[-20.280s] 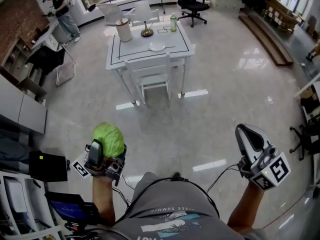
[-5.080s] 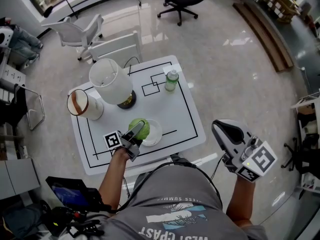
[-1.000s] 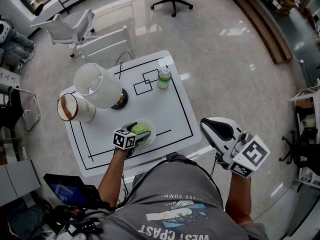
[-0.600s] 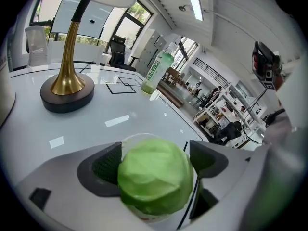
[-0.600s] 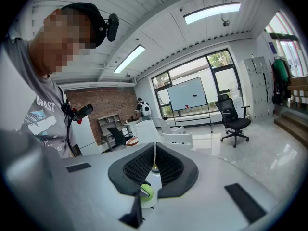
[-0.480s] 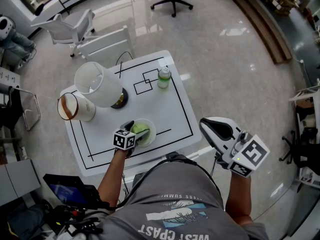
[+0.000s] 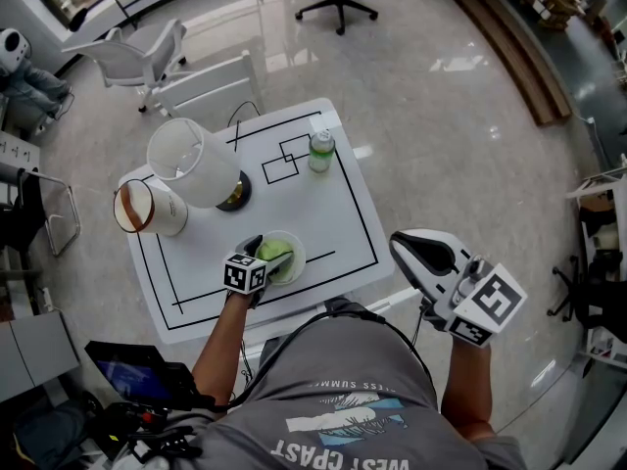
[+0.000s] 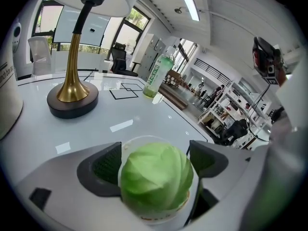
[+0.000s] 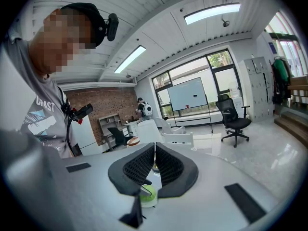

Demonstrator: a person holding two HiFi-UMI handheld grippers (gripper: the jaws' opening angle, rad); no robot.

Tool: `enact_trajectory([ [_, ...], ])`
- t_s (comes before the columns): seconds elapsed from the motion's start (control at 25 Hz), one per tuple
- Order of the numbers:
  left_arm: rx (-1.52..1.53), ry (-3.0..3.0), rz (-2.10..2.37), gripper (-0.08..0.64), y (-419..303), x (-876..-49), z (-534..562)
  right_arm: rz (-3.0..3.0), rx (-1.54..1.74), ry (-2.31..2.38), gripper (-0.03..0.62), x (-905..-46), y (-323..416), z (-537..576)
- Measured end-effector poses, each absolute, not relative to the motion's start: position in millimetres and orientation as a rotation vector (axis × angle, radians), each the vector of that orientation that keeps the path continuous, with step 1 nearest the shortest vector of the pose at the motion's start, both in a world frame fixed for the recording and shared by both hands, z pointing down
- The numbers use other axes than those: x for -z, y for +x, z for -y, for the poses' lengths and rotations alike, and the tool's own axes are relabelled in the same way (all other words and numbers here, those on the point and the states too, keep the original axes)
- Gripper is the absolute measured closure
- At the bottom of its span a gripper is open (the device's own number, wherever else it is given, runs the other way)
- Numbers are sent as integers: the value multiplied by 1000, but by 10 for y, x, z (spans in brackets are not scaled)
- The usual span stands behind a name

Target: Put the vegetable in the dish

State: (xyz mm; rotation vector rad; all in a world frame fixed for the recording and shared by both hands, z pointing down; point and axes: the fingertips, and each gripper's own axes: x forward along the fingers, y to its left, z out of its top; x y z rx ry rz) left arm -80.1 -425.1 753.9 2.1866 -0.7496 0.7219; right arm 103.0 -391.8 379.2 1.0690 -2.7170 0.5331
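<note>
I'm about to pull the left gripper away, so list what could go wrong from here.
The fingers sit close on both sides of the cabbage; a skewed retreat might nudge it out of the dish.
The round cabbage fills the small dish, so a bump may roll it off onto the table.

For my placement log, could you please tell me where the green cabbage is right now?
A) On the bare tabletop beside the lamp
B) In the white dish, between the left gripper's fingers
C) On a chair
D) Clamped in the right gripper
B: the left gripper view shows the cabbage sitting in the white dish, with the left gripper open around it.
</note>
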Motion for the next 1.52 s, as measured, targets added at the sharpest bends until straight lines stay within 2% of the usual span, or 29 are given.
enact_trajectory([
  [0.76, -605, 2252, 863, 130, -1027, -7141, 4167, 2753, -517, 1033, 583, -3769, 853, 3666],
  [1.52, -331, 2481, 1043, 132, -1547, -5732, 3956, 2820, -456, 1001, 584, -3617, 367, 3165],
])
